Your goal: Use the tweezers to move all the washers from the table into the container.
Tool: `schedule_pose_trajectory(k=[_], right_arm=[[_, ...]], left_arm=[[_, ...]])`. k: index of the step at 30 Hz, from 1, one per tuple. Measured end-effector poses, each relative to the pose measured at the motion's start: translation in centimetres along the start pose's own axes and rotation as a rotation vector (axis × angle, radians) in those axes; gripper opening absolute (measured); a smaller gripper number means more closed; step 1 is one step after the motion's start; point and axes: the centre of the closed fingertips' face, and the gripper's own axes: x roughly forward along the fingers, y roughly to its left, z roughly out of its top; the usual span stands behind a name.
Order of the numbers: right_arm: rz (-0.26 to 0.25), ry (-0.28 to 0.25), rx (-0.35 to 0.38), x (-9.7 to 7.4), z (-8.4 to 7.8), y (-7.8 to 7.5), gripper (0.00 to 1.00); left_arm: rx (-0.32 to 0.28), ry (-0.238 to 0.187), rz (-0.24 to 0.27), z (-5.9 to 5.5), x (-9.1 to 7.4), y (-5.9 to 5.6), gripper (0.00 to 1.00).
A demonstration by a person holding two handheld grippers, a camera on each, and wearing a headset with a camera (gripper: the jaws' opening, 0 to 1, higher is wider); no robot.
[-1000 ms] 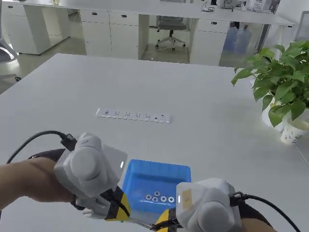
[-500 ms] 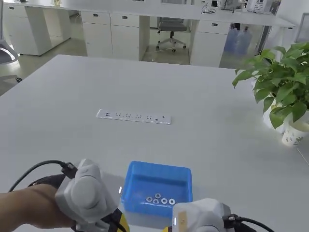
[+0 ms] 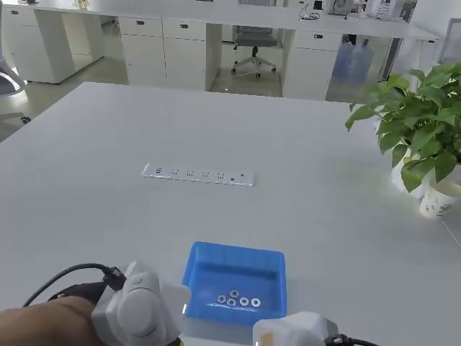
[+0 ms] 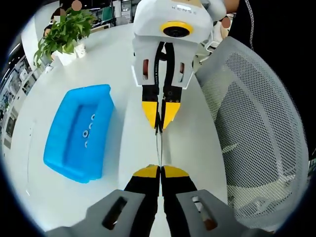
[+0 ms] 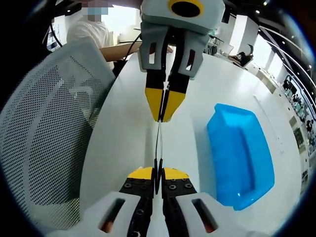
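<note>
A blue container (image 3: 194, 277) sits on the white table (image 3: 216, 115) near its front edge, with several washers (image 3: 238, 300) in a row on its floor. The same washers (image 4: 88, 133) lie inside the container (image 4: 74, 165) in the left gripper view. Thin tweezers (image 4: 158, 145) stretch between both grippers just above the table beside the container (image 5: 237, 163). My left gripper (image 4: 160, 170) is shut on one end and my right gripper (image 4: 161, 123) on the other. In the right gripper view my right gripper (image 5: 158, 173) and left gripper (image 5: 164, 116) pinch the tweezers (image 5: 159, 140).
A power strip (image 3: 198, 174) lies mid-table and a potted plant (image 3: 421, 137) stands at the right edge. A grey mesh chair (image 4: 256, 123) is close behind the grippers, off the table's front edge. White desks and an office chair (image 3: 253, 47) stand at the back.
Both grippers have dropped toward the bottom edge of the head view, closer to the person, uncovering the whole container. The washers in it have not moved.
</note>
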Motion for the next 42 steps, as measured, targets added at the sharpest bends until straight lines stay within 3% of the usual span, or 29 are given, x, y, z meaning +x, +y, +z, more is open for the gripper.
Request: schedule_pose_trajectory(k=[13, 32, 42], right_arm=[[0.033, 0.03, -0.021, 0.8, -0.5, 1.1, 0.06], [0.028, 0.055, -0.028, 0.9, -1.1, 1.1, 0.11], [0.022, 0.059, -0.024, 0.8, -1.2, 0.8, 0.16]], left_arm=[[-0.01, 0.023, -0.022, -0.9, 1.3, -0.9, 0.04], [0.005, 0.036, 0.006, -1.4, 2.2, -0.5, 0.05], [0.005, 0.033, 0.027, -1.5, 1.9, -0.1, 0.12]])
